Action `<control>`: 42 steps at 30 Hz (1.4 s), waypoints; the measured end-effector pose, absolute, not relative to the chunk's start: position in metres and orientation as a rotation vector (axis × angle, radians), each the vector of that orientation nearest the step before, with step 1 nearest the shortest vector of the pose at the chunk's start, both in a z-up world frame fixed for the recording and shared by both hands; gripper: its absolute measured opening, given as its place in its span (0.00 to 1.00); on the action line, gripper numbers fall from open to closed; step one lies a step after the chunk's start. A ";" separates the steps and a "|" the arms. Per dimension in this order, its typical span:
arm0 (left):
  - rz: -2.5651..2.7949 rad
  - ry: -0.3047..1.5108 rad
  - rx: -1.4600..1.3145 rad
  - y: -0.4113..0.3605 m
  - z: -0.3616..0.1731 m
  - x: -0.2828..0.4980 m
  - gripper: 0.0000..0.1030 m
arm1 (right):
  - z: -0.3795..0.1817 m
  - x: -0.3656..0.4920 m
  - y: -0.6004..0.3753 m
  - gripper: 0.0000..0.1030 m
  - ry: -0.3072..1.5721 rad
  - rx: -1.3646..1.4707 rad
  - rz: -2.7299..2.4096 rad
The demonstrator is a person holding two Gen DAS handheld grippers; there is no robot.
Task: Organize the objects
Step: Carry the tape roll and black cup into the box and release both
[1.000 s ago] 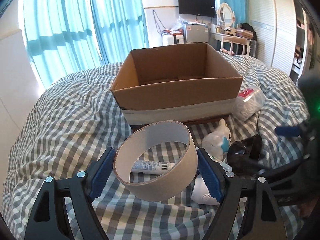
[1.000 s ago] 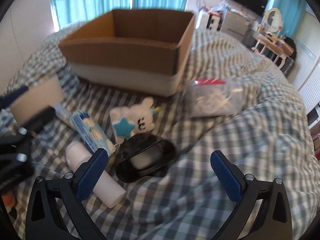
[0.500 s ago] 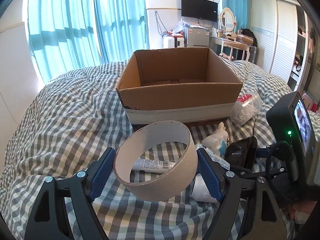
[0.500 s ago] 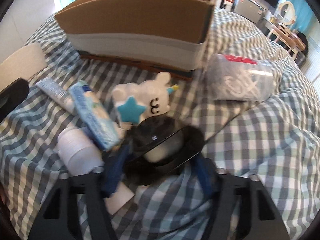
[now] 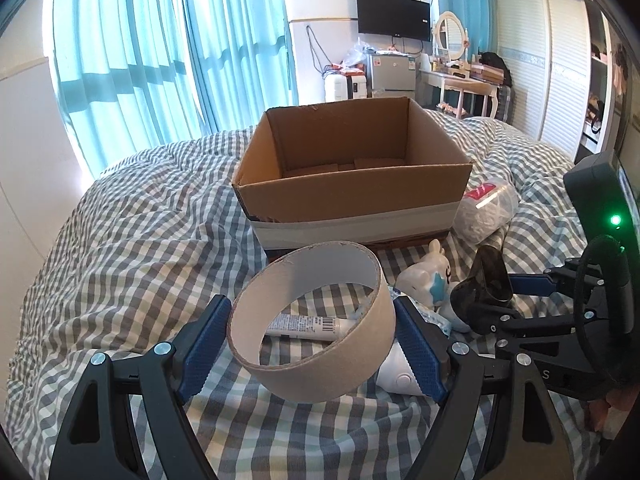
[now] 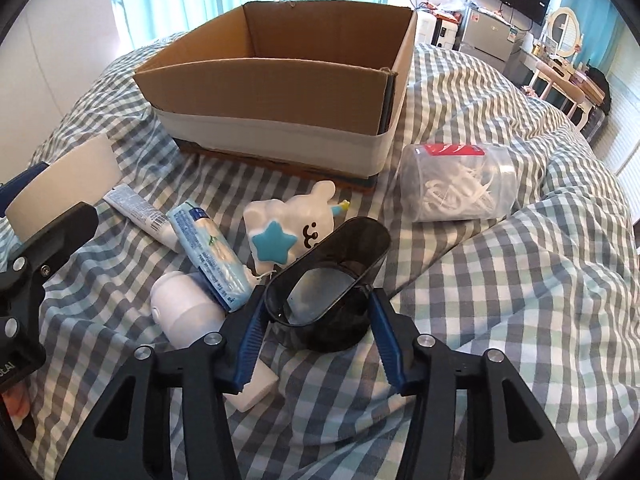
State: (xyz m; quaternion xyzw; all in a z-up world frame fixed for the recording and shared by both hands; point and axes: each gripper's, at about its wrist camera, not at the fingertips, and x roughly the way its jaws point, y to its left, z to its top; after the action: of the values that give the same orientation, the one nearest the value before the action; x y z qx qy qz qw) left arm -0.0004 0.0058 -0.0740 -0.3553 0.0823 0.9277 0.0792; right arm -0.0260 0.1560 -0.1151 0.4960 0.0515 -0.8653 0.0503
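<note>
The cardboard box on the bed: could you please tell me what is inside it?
The cardboard box shows only bare walls and folded bottom flaps; its near wall hides the front floor. No items are visible inside.

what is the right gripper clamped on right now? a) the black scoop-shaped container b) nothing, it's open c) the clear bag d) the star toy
a: in the right wrist view the right gripper has its blue jaws pressed against both sides of the black scoop-shaped container, while the star toy and clear bag lie loose on the bed.
</note>
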 end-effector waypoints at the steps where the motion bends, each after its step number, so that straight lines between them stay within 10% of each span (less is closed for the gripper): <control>1: 2.778 0.246 -1.062 0.005 -0.073 0.001 0.81 | -0.114 -0.025 0.155 0.45 0.158 1.506 -2.636; 7: 2.788 0.231 -1.068 0.000 -0.066 0.007 0.81 | -0.106 -0.024 0.158 0.30 0.129 1.479 -2.637; 42: 2.855 0.200 -0.881 0.001 0.030 -0.032 0.81 | 0.037 -0.026 0.146 0.27 0.192 1.067 -2.817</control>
State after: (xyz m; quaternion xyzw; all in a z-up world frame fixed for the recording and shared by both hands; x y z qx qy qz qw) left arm -0.0322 0.0005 0.0298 -0.2934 0.0665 0.9508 0.0735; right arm -0.0256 0.1462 0.0374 0.3529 0.0636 -0.9315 0.0613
